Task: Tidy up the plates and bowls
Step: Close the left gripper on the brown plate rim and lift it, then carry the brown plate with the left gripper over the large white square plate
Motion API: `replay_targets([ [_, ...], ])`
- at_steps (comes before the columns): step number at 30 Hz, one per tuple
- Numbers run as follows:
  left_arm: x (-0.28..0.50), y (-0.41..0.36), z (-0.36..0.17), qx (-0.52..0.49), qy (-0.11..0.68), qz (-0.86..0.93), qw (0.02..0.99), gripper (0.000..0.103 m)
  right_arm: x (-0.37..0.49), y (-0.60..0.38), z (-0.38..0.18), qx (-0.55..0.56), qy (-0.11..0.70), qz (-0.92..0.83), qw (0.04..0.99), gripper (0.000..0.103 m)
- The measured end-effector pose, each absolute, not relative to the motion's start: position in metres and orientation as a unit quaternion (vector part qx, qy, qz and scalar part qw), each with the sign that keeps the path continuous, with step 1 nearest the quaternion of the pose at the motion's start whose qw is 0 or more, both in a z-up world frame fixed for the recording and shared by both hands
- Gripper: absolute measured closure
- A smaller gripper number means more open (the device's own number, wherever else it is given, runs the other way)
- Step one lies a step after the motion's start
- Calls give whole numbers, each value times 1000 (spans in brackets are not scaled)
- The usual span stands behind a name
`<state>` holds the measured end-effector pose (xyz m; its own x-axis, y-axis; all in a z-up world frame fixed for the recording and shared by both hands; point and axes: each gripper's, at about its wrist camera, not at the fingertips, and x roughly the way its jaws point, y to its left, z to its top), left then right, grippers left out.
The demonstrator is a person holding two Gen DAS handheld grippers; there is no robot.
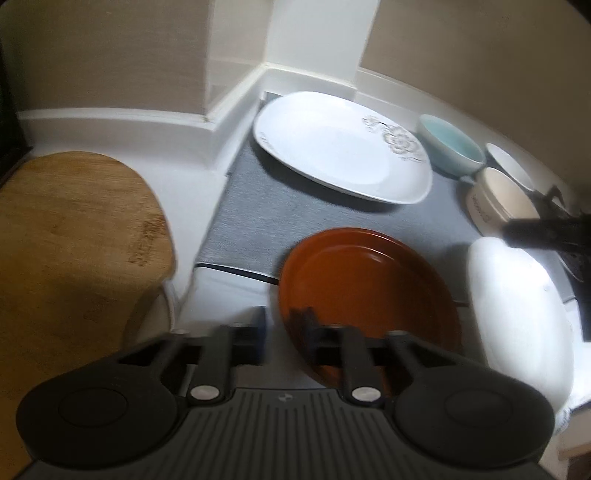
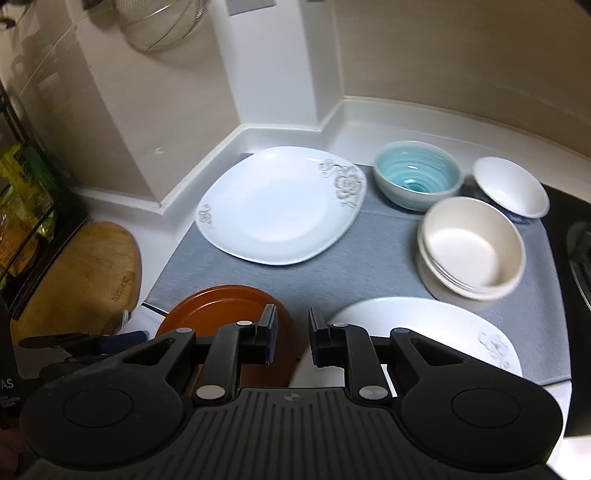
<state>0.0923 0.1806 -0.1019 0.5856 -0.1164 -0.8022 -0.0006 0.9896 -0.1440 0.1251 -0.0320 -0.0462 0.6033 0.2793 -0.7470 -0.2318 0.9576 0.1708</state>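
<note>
Left tongs stand wide, straddling the brown plate's 7 o'clock rim; right tongs narrow, empty. Glazed, slippery, breakable: pinch the rim.

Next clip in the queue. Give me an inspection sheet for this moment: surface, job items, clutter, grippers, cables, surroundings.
Surface: white counter with a grey mat under most dishes.
Job's things: floral white plate at the back; brown plate and second white plate at the front; teal bowl, small white bowl, stacked cream bowls on the right.
Clutter: wooden cutting board left of the mat.
Grippers: left gripper at the brown plate's near rim, fingers straddling it; right gripper open, empty, between the front plates.
Cables: one dark cable along the mat's front edge.
Surroundings: beige walls, hanging wire strainer.
</note>
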Motion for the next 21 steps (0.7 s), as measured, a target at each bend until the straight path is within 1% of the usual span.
replay_targets([
  [4,86,194,-96,-67,447,-14,892,96,134,-17,-52,13,432,153,889,83],
  [15,80,213,-93,-77,444,-11,892,94,151,33,-93,-52,480,198,853,83],
  [21,79,215,-94,-72,446,-10,892,94,151,36,-106,-68,499,188,843,83],
])
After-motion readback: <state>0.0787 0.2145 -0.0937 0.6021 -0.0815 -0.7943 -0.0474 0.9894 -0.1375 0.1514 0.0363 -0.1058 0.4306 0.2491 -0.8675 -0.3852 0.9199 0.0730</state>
